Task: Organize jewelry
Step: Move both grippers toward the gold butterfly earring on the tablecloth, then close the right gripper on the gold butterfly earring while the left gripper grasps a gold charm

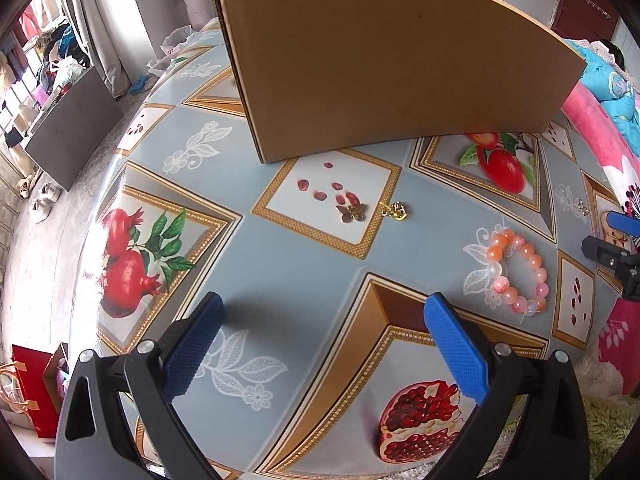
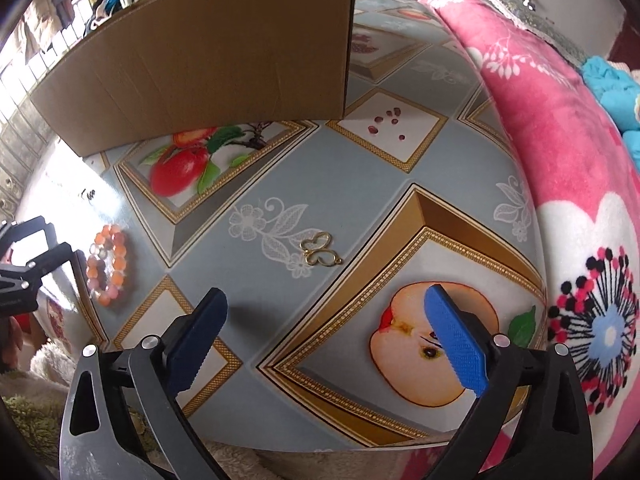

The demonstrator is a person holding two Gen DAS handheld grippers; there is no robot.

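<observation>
A brown cardboard box [image 1: 380, 56] stands at the back of the fruit-print table [image 1: 280, 264]; it also shows in the right wrist view [image 2: 208, 52]. A bronze butterfly piece [image 1: 352, 212] and a gold pendant [image 1: 396, 211] lie in front of it. An orange bead bracelet [image 1: 518, 276] lies to the right, also seen in the right wrist view [image 2: 108, 266]. A gold butterfly-outline pendant [image 2: 320, 254] lies ahead of my right gripper [image 2: 326, 312]. My left gripper [image 1: 324, 316] is open and empty above the table. My right gripper is open and empty; part of it shows in the left wrist view [image 1: 616, 252].
A pink flowered blanket [image 2: 560, 160] bulges along the table's right side. A small silvery piece [image 1: 582, 208] lies near the table's right edge. A dark cabinet [image 1: 72, 132] and red bag [image 1: 32, 388] stand on the floor to the left.
</observation>
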